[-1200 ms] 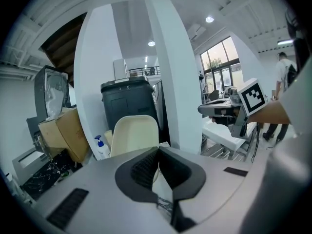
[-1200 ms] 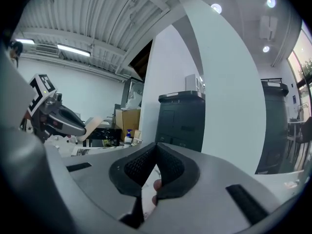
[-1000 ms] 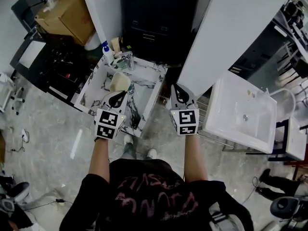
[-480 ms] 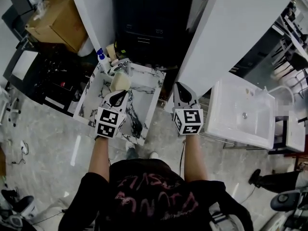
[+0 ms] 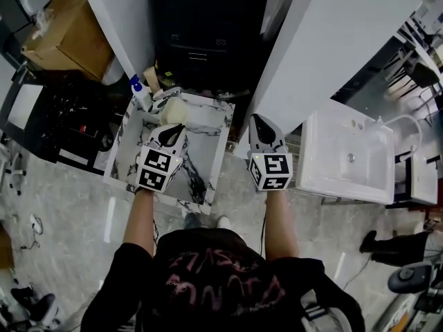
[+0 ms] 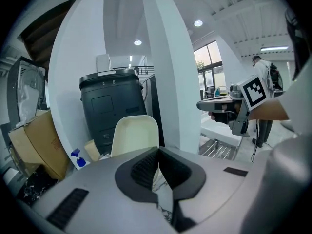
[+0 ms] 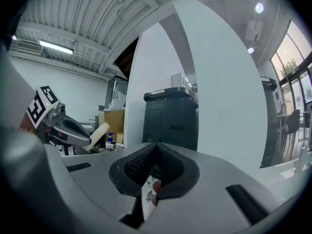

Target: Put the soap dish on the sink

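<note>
Over the back of the sink [image 5: 216, 159], the left gripper [image 5: 172, 131] has carried the dish [image 5: 173, 111] nearer the faucet [image 5: 165, 97] than a second ago, its fingers clamped on the dish's lower edge. The dish probably hangs clear of the rim; contact is hard to judge. The right gripper [image 5: 260, 127] waits beside the sink, fingers together, empty. Set-down looks close.

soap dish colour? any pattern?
Plain cream, no pattern. The rounded-rectangle soap dish shows best in the left gripper view.
</note>
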Tool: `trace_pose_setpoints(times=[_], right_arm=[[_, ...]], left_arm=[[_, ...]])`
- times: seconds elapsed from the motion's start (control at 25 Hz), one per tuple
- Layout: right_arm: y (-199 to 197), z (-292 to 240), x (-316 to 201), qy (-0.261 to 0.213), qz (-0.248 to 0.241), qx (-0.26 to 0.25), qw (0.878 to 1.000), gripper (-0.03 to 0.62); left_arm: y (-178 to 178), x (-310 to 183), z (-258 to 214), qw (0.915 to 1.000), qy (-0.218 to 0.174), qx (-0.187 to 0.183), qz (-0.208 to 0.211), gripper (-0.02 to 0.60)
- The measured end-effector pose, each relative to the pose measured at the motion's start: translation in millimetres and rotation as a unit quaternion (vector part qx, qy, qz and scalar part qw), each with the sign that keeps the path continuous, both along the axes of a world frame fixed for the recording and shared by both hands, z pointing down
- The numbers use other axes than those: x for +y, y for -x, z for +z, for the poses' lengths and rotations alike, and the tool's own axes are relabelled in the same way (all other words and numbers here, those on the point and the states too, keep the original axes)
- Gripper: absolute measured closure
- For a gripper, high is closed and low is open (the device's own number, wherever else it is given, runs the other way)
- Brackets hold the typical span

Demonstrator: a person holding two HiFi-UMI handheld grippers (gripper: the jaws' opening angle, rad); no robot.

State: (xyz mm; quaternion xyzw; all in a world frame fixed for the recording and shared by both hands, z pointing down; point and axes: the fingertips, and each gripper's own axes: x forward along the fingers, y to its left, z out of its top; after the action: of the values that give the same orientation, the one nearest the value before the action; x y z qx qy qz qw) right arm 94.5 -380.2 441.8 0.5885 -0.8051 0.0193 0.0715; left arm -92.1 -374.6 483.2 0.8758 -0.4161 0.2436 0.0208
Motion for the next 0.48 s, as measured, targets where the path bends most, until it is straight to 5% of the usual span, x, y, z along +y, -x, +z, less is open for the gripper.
trace_pose_setpoints(times=[0.48], right_arm=[[-8.6,15.4,-25.0,0.016,0.035,-0.009,0.999,0.580]], left_arm=[[-18.6,-53.0,60.5,0.9946,0.059,-0.043,0.074,0.561]])
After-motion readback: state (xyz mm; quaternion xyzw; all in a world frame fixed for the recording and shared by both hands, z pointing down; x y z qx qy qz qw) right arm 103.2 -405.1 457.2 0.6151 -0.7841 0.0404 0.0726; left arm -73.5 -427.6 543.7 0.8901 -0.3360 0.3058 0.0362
